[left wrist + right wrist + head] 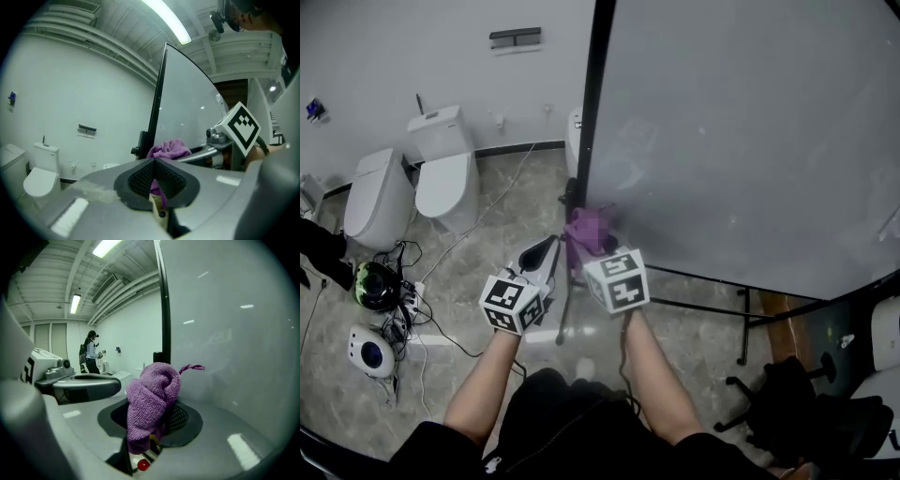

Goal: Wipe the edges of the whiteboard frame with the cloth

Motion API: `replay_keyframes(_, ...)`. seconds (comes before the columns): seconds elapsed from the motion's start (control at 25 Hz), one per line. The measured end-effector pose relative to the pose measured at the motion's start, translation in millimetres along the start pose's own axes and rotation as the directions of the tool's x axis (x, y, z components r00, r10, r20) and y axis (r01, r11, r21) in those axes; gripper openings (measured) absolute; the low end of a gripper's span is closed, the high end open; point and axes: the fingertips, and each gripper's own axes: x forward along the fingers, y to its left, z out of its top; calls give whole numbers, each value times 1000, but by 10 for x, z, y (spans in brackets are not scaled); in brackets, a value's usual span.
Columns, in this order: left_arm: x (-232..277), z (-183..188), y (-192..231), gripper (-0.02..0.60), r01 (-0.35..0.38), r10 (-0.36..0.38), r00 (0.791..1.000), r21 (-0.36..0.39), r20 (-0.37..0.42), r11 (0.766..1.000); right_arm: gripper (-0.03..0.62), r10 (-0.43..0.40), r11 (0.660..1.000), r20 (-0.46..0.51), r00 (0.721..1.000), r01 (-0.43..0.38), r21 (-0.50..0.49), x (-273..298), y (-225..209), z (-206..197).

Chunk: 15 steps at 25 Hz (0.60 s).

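The whiteboard stands to my right, its black frame edge running upright. My right gripper is shut on a bunched purple cloth, held just beside the lower part of that frame edge. In the right gripper view the cloth bulges out over the right gripper, with the frame edge just behind. Whether cloth and frame touch cannot be told. My left gripper is shut on nothing, a little left of the cloth. In the left gripper view, beyond the left gripper, are the cloth and frame.
Two white toilets stand by the far wall at left. Cables and small devices lie on the floor at left. The whiteboard's black stand legs cross the floor at right, near a black chair. A person stands far off.
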Motion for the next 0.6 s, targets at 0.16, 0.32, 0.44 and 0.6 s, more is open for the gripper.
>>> replay_keyframes(0.16, -32, 10, 86, 3, -10, 10, 1000, -1, -2, 1000, 149, -38, 999, -66, 997, 39, 7, 89, -29, -37)
replay_keyframes(0.32, -59, 19, 196, 3, 14, -14, 1000, -4, -8, 1000, 149, -89, 996, -98, 991, 91, 20, 221, -20, -51)
replay_keyframes(0.44, -95, 33, 242, 3, 53, -53, 998, 0, -22, 999, 149, -132, 991, -129, 983, 135, 15, 305, -7, -80)
replay_keyframes(0.6, -61, 82, 287, 3, 95, -95, 995, 6, -23, 995, 149, -182, 982, -148, 972, 186, 16, 346, -92, -89)
